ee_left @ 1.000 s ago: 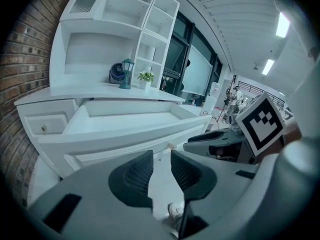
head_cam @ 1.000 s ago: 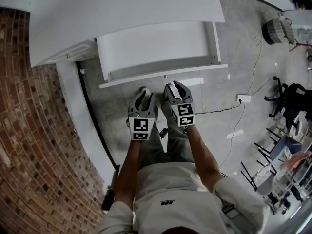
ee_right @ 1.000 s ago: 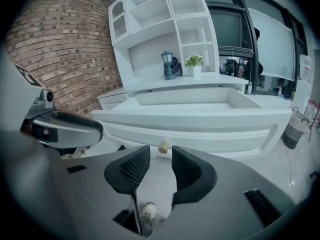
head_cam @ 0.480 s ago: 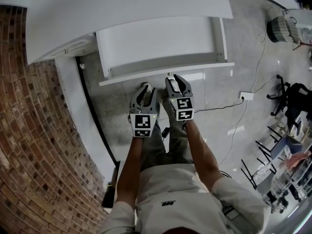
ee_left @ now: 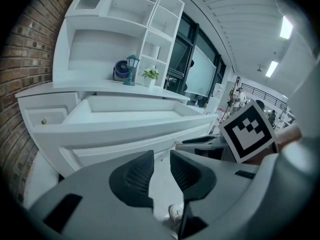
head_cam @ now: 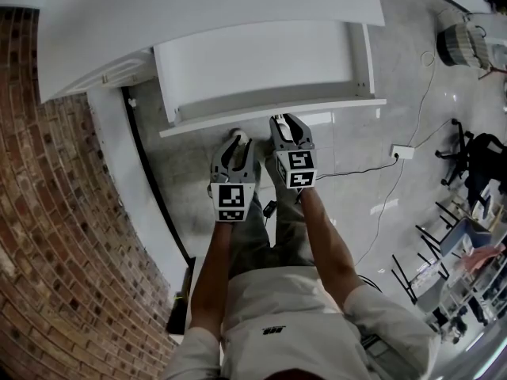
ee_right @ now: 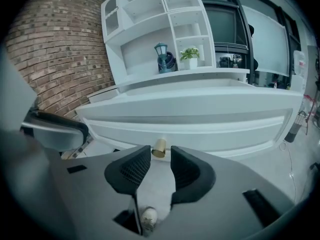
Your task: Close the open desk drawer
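Brick wall [head_cam: 55, 236], white desk [head_cam: 214, 6], open drawer [head_cam: 261, 66]

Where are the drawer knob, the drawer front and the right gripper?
drawer knob [ee_right: 159, 147], right gripper view, on its brass body.
drawer front [head_cam: 333, 108], head view, on its top edge, right of the grippers.
right gripper [head_cam: 283, 122], head view, midway between its fingertips.

Head view steeply down; both gripper views near, facing drawer [head_cam: 261, 62].
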